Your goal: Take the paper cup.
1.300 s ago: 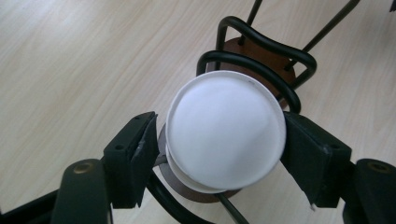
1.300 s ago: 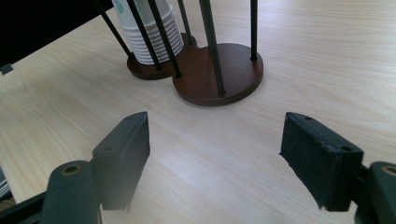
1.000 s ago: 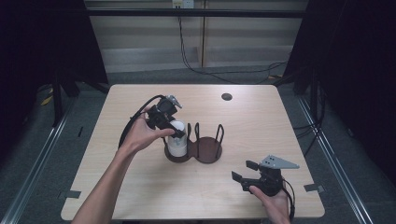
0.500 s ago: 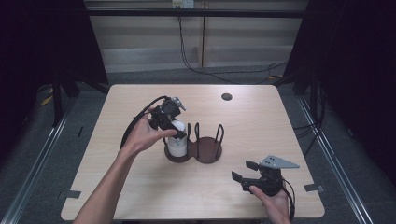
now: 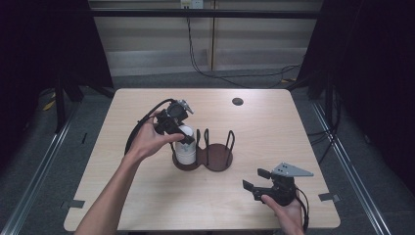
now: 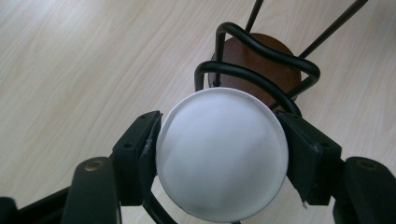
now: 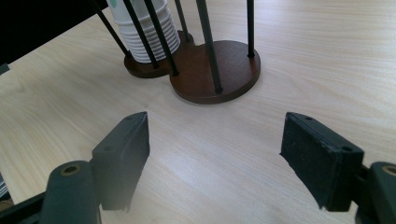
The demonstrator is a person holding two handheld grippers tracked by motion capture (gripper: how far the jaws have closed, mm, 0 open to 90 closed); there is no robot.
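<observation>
Left gripper has just closed onto the top cup of the stack in my holder; next, lift straight up.

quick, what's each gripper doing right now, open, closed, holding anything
Left gripper: jaws have just been closing, now clamped on the top of the white cup stack in the holder.
Right gripper: open, empty, above the table.

cup stack in holder left bay | holder mid-table | right bay empty
</observation>
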